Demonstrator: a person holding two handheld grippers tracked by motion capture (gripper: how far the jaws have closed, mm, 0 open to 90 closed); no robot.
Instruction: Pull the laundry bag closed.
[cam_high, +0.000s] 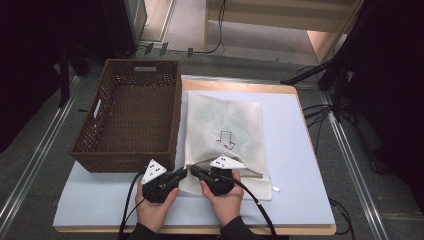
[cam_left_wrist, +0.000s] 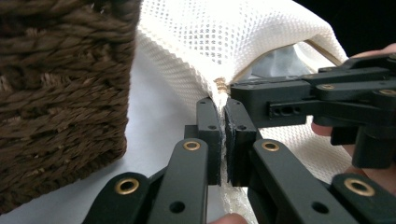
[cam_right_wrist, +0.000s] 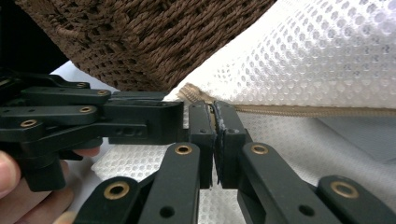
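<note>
A white mesh laundry bag (cam_high: 225, 125) lies flat on the pale blue table mat (cam_high: 295, 150), its zipped end toward me. My left gripper (cam_high: 184, 173) is shut on the bag's near left corner. My right gripper (cam_high: 193, 170) meets it tip to tip, shut on the same corner. In the left gripper view the jaws (cam_left_wrist: 222, 119) pinch the mesh bag (cam_left_wrist: 224, 42) just below the zipper's end, with the right gripper (cam_left_wrist: 299, 100) coming in from the right. In the right gripper view the jaws (cam_right_wrist: 215, 123) clamp the mesh beside the tan zipper (cam_right_wrist: 303, 111).
A brown wicker basket (cam_high: 130, 160) stands empty at the left, close to the bag's left edge and just behind the grippers. It also shows as the basket (cam_left_wrist: 56, 93) and the basket (cam_right_wrist: 154, 37). A small white tab (cam_high: 276, 189) lies at the bag's near right corner.
</note>
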